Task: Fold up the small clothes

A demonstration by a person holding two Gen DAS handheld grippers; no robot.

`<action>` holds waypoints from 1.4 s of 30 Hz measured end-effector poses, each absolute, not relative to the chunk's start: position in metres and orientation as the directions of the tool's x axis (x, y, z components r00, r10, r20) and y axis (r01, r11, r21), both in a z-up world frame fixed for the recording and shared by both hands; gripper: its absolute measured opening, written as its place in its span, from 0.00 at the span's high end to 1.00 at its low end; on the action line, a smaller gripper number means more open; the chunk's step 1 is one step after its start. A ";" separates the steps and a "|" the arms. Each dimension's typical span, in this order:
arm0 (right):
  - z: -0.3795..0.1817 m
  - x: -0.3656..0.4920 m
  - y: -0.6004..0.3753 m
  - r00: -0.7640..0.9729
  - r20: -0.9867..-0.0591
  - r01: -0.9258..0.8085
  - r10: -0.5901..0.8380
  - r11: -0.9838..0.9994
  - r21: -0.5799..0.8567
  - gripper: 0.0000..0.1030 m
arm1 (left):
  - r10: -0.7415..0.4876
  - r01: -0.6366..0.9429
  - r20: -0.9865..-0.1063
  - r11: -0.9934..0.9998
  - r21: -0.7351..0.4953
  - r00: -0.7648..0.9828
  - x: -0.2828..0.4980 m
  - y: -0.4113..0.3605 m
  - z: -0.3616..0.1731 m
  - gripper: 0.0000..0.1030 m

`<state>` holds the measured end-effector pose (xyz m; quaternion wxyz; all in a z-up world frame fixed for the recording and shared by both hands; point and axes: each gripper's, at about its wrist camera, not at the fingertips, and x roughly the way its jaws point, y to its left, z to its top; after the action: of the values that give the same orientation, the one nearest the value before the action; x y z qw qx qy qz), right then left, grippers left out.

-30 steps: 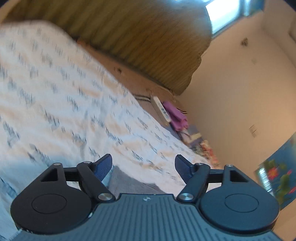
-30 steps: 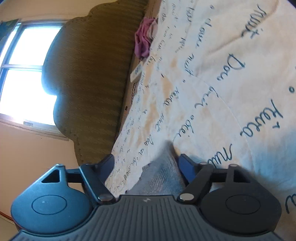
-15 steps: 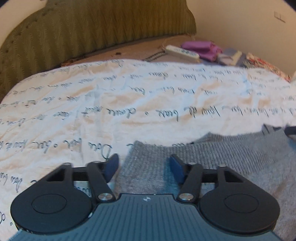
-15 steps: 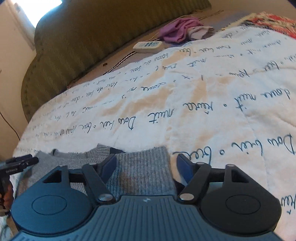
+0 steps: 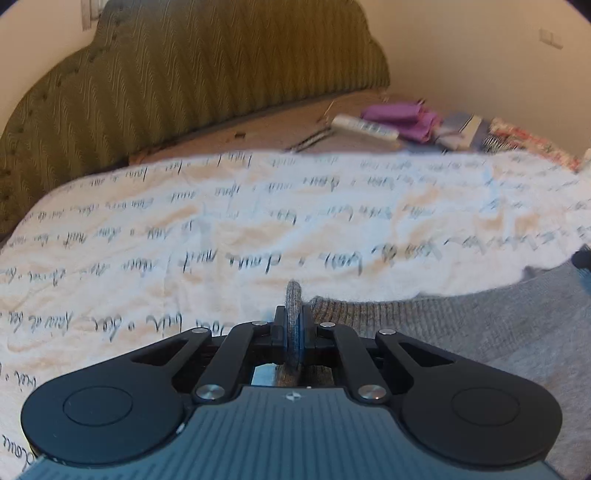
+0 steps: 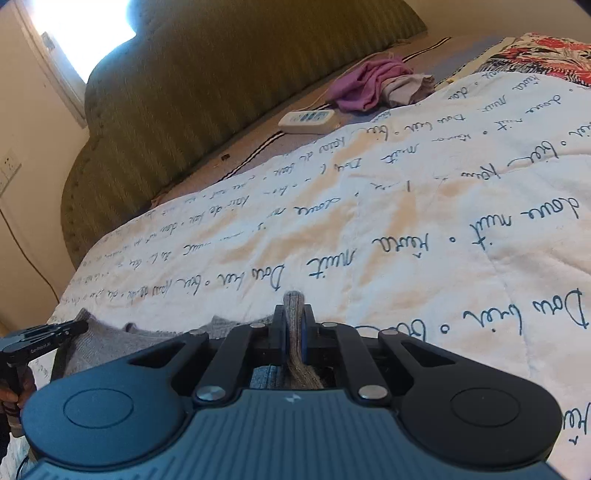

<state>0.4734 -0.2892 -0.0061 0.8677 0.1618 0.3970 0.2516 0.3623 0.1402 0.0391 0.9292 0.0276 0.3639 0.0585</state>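
A grey knit garment lies on a white quilt with blue script. My left gripper is shut on a pinched fold of its ribbed edge, which sticks up between the jaws. In the right wrist view my right gripper is shut on another fold of the same grey garment, which spreads to the left. The left gripper's body shows at the left edge of that view.
An olive padded headboard stands behind the bed. A white power strip, purple cloth and a floral fabric lie near the head of the bed. A bright window is at the upper left.
Both grippers were open over the garment's edge half a second ago. Both have now closed, each pinching a fold of the grey knit.
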 end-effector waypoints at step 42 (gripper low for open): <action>0.007 0.393 -0.227 0.751 -0.630 -0.247 0.198 0.969 0.009 0.36 | 0.241 -0.192 -0.493 0.970 0.148 0.836 0.276 0.095 0.049 0.34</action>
<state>0.3933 -0.2267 0.0068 0.9350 -0.0372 0.3321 0.1190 0.2759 0.0949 0.0494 0.9571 0.0460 0.2628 0.1130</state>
